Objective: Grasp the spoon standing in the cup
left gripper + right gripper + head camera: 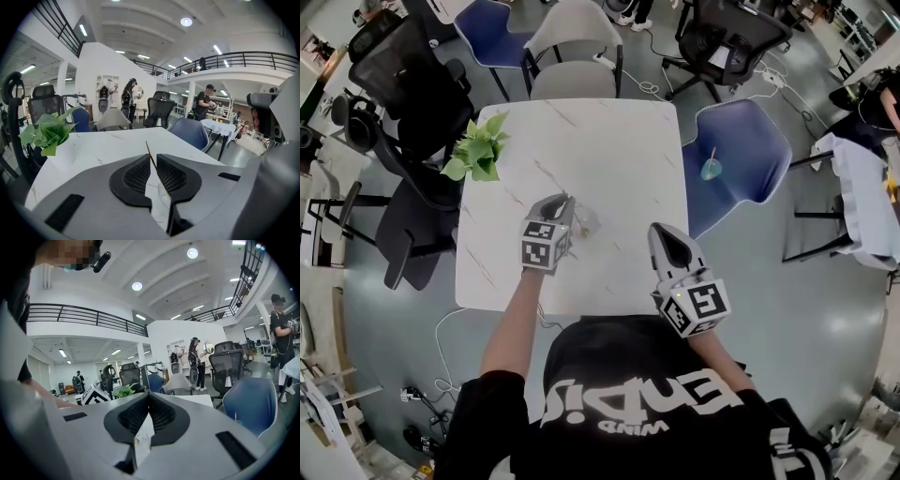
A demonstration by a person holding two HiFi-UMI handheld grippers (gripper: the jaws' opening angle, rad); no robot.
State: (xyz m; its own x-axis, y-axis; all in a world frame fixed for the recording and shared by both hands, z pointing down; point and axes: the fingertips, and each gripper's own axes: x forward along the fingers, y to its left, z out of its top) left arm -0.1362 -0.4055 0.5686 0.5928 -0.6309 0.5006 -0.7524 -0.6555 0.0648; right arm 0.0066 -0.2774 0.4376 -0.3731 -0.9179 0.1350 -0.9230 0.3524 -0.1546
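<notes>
From the head view, the cup point(586, 223) is a clear glass standing near the middle of the white table point(609, 141), to the right of the potted plant point(478, 150) on the far-left side. The left gripper point(569, 201) hangs right over the cup's left rim. The right gripper point(659, 232) sits apart to the right, near the table's near edge, and plays no part. From up here the spoon point(148, 149) is too thin for us to pick out.

In the left gripper view, the thin golden handle rises at a slant through the narrow slot between the two ribbed pads. It lies against the right pad point(174, 176), while a sliver of white table shows between it and the left one. So we read these tongs as drawn close around the handle but not yet pinching it. The cup's glass curve shows faintly below the pads. To finish well, we would close squarely until both pads bear on the handle. We would keep the tips clear of the rim so the cup is not tipped or dragged. We would also watch that the slanted handle does not roll out at the pad tips, since a thin, smooth stem probably slips easily.

In the right gripper view, the right tongs are closed with nothing in them, the pad tips meeting. We would leave them parked there.
</notes>
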